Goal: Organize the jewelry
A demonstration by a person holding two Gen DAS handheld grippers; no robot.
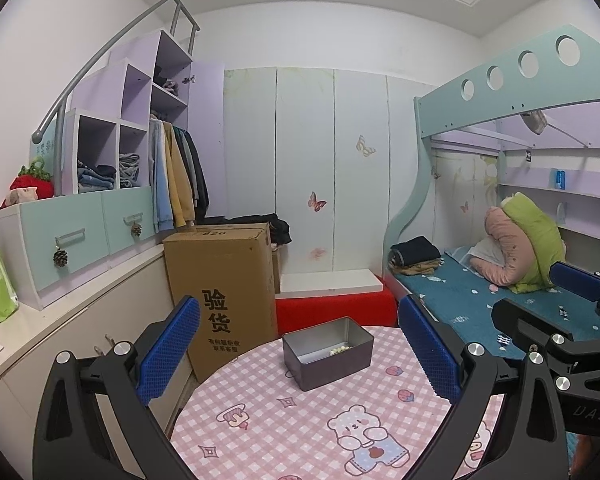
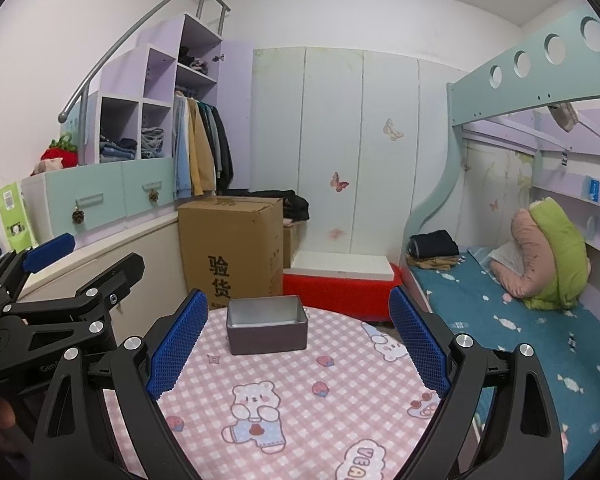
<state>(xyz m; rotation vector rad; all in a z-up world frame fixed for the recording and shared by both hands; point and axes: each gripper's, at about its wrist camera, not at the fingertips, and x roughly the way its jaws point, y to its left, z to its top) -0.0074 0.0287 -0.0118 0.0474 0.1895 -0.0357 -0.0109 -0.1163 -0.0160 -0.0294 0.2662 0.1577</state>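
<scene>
likely light n slippery, the pearl bead string (image 1: 341, 349) lies inside the metal tin (image 1: 327, 354) mid surface (image 1: 284, 420); pinch gently. left tongs (image 1: 298, 350) n right tongs (image 2: 298, 344) both apart, empty.

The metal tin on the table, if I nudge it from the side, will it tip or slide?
The metal tin sits low and wide, so tipping seems unlikely. Nearly empty apart from small pale beads, it's probably light and would slide on the checked tablecloth. The beads may roll.

My cardboard box (image 1: 224, 292), left of centre, reads "验货" and "826"; the tablecloth (image 2: 300, 400), bottom right, reads "VEA".
</scene>
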